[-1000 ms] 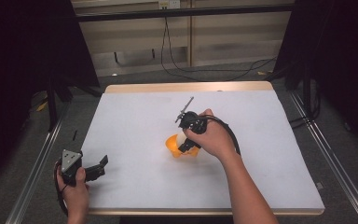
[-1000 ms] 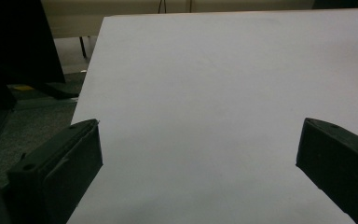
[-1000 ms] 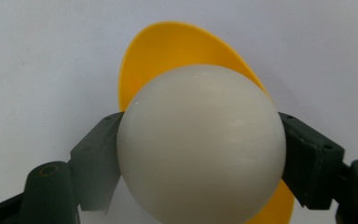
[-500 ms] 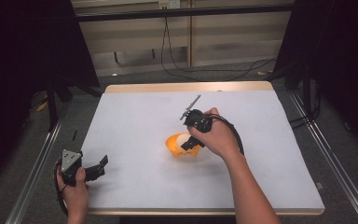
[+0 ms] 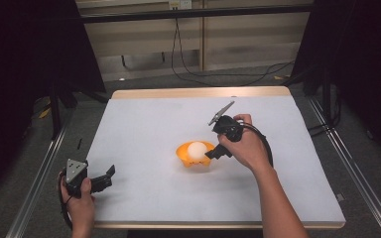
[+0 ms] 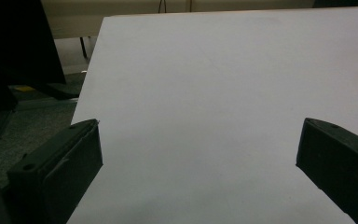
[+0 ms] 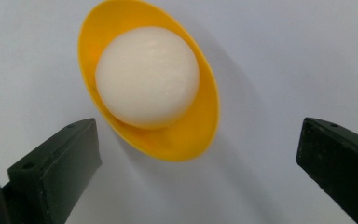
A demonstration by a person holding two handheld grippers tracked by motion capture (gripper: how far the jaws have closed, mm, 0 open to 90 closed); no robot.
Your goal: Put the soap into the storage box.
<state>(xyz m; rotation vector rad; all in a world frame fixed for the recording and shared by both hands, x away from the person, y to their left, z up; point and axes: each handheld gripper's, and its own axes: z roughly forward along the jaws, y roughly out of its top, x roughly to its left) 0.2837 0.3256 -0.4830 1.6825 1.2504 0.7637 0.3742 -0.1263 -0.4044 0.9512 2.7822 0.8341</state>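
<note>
Glossy yellow bowl [image 7: 186, 135] cradles smooth white ball [image 7: 147, 77]; matte white table [image 5: 144, 129].

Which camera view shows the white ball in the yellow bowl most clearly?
The right gripper view: the white ball is seen close, sitting inside the yellow bowl. The high view shows it small, mid-table beside the right gripper. The left gripper view looks over bare table.

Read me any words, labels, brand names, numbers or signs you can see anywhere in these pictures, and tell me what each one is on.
No readable text anywhere.
The yellow bowl and the white ball in it are plain, with no print.
The white table bears no marks.
The small pale box on the back wall is too small and blurred to read.
</note>
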